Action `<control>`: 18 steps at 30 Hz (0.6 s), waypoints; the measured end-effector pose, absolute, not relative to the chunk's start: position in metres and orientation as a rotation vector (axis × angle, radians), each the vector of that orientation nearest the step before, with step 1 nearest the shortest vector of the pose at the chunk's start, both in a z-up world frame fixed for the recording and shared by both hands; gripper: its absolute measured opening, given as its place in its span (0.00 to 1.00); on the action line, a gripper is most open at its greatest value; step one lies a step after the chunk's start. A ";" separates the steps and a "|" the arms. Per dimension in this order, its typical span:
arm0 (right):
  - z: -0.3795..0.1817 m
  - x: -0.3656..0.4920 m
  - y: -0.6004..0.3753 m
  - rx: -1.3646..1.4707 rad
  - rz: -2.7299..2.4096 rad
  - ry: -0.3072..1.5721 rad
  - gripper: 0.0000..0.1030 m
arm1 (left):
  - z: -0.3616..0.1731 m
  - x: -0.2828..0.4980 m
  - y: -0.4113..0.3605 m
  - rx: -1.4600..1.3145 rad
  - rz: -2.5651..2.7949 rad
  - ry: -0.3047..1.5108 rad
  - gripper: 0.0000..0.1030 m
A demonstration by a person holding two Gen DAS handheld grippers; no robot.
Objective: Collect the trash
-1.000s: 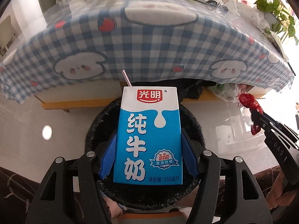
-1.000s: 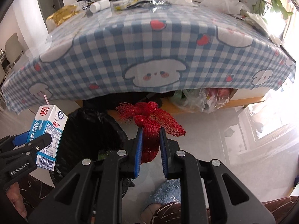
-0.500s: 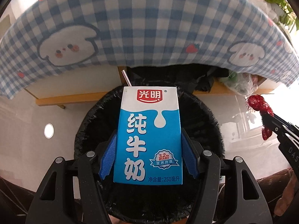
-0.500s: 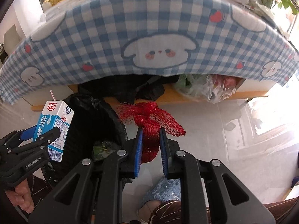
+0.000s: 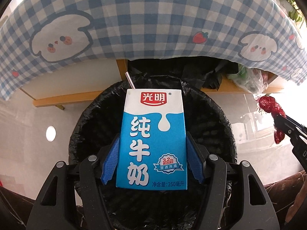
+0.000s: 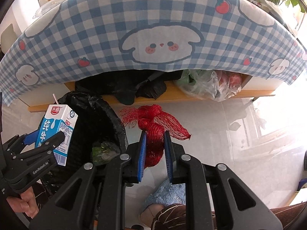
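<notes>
Beside the bin (image 6: 107, 118), perhaps greens (image 6: 103, 151) inside.

Your left hand-held gripper (image 5: 152, 153) points steeply downward, jaws clamped wide on its load; your right hand-held gripper (image 6: 154, 149) likewise, jaws pinched narrow.

both wrist views look steeply down, close, sharing the bin (image 5: 220, 118) and tablecloth (image 6: 115, 19).
</notes>
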State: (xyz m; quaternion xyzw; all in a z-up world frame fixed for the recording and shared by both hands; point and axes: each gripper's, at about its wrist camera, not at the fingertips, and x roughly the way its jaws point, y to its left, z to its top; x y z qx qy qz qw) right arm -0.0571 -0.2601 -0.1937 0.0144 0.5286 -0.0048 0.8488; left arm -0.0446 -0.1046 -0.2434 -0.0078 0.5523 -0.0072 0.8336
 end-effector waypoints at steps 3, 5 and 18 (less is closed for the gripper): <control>-0.187 -0.059 -0.259 0.038 -0.007 1.097 0.17 | -0.239 -0.046 -0.100 -0.012 -0.011 1.164 0.64; -0.181 -0.060 -0.257 0.040 -0.004 1.085 0.17 | -0.235 -0.049 -0.096 -0.006 -0.011 1.151 0.68; -0.157 -0.073 -0.208 0.058 0.068 1.020 0.17 | -0.195 -0.061 -0.046 -0.032 0.007 1.059 0.94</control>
